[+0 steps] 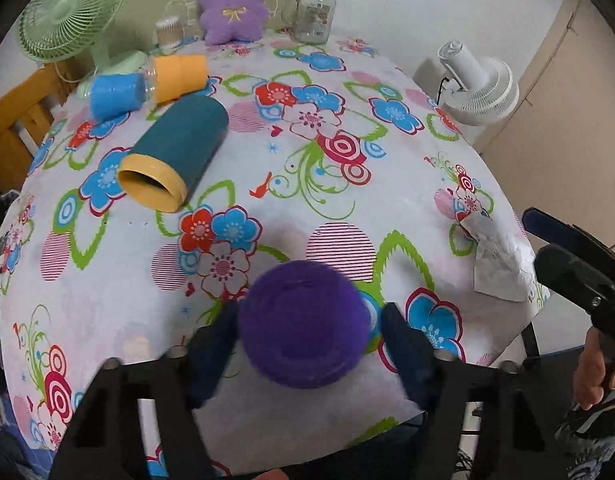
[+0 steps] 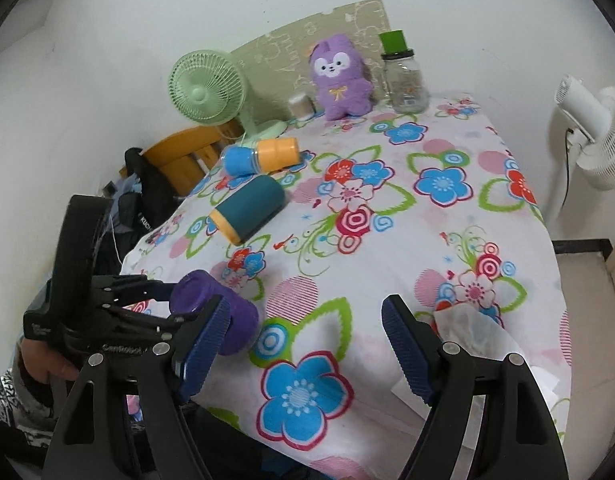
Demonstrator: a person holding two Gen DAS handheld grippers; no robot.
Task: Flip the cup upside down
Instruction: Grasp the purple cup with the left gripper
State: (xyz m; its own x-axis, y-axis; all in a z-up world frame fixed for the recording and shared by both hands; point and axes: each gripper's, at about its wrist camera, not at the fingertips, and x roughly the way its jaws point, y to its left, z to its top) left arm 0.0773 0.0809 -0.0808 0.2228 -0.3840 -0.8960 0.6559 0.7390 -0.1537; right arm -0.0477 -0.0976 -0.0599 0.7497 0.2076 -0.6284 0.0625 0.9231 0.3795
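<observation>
A purple cup (image 1: 303,324) sits between the fingers of my left gripper (image 1: 307,340), its base turned toward the camera, blurred by motion. The gripper is shut on its sides, just above the flowered tablecloth (image 1: 347,208). In the right wrist view the purple cup (image 2: 235,320) is tilted on its side in the left gripper (image 2: 147,304) near the table's front left corner. My right gripper (image 2: 307,340) is open and empty over the front edge, to the right of the cup.
A teal cup with a yellow rim (image 1: 175,152) lies on its side at the left. Orange (image 1: 179,76) and blue (image 1: 115,96) cups lie behind it. A green fan (image 1: 71,12), a plush toy (image 1: 231,0) and a glass jar (image 1: 315,12) stand at the back. A crumpled tissue (image 1: 495,264) lies at the right edge.
</observation>
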